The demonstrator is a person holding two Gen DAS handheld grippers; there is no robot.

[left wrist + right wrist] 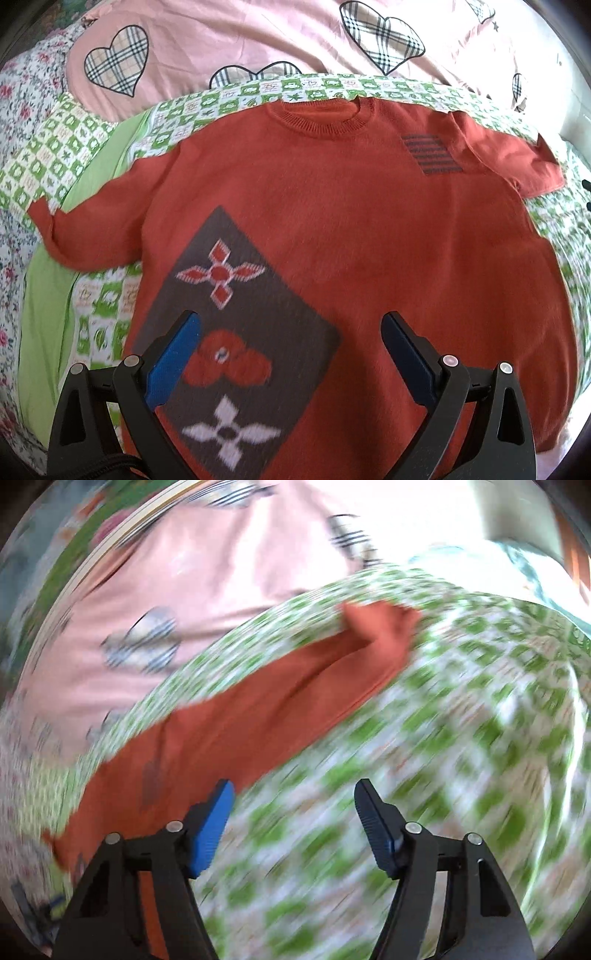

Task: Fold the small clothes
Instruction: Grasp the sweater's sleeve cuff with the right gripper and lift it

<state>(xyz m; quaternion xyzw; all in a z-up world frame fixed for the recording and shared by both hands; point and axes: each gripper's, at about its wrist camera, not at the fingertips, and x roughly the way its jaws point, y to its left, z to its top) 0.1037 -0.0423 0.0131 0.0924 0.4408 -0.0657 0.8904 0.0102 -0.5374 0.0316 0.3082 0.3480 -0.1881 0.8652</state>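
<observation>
Sweater spread flat on the bed, sleeves out, no fold yet; left tongs gape empty above its hem, right tongs part-open, empty, beside one sleeve

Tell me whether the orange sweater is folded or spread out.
Spread out. The sweater lies flat, front up, on the green checked sheet, both sleeves stretched sideways, nothing folded over.
</observation>
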